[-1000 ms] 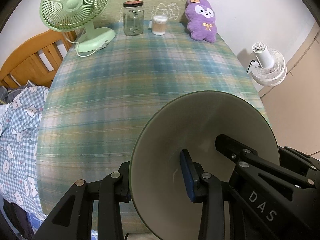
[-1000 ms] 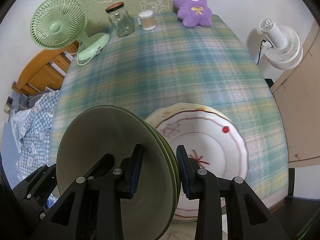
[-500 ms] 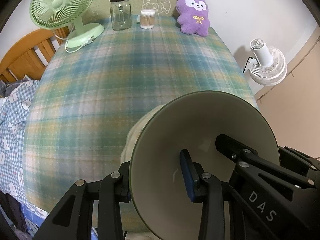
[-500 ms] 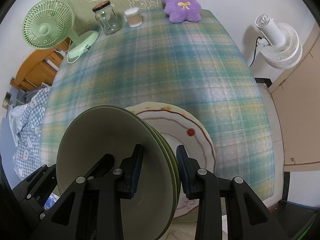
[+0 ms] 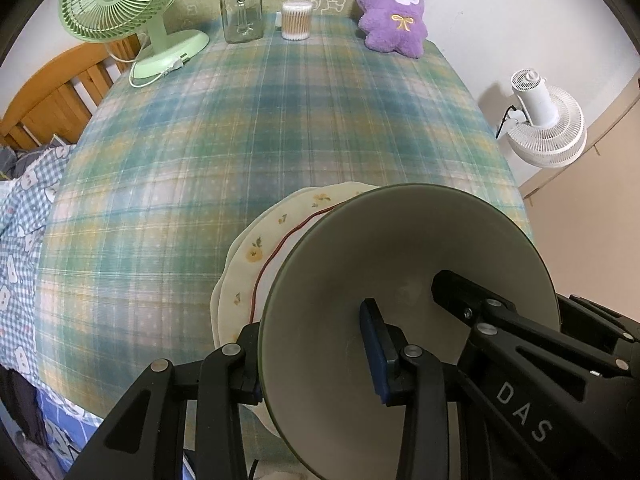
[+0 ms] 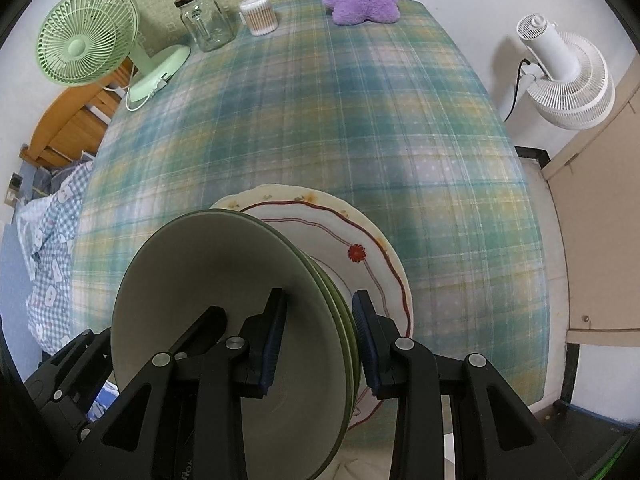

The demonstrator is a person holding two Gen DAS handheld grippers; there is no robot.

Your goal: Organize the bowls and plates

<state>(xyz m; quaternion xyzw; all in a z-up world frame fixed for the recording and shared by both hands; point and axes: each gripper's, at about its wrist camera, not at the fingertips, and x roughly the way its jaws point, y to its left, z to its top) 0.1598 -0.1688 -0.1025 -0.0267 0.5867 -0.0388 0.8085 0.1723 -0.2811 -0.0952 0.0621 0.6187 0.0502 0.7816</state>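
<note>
A bench (image 5: pixel 248 128) under a green-blue plaid cloth carries a green desk fan (image 5: pixel 120 4) at 10 o'clock, a glass jar (image 5: pixel 241 8), a tub of cotton swabs (image 5: pixel 296 20) and a purple plush toy (image 5: pixel 394 16) at 12 o'clock. Both grippers clamp the stack of green plates (image 6: pixel 224 320) on edge: the left gripper (image 5: pixel 316 352) and the right gripper (image 6: pixel 320 340), whose arm reads "DAS". Behind the stack lies a cream flowered plate (image 6: pixel 360 232) at the bench's 6 o'clock edge.
</note>
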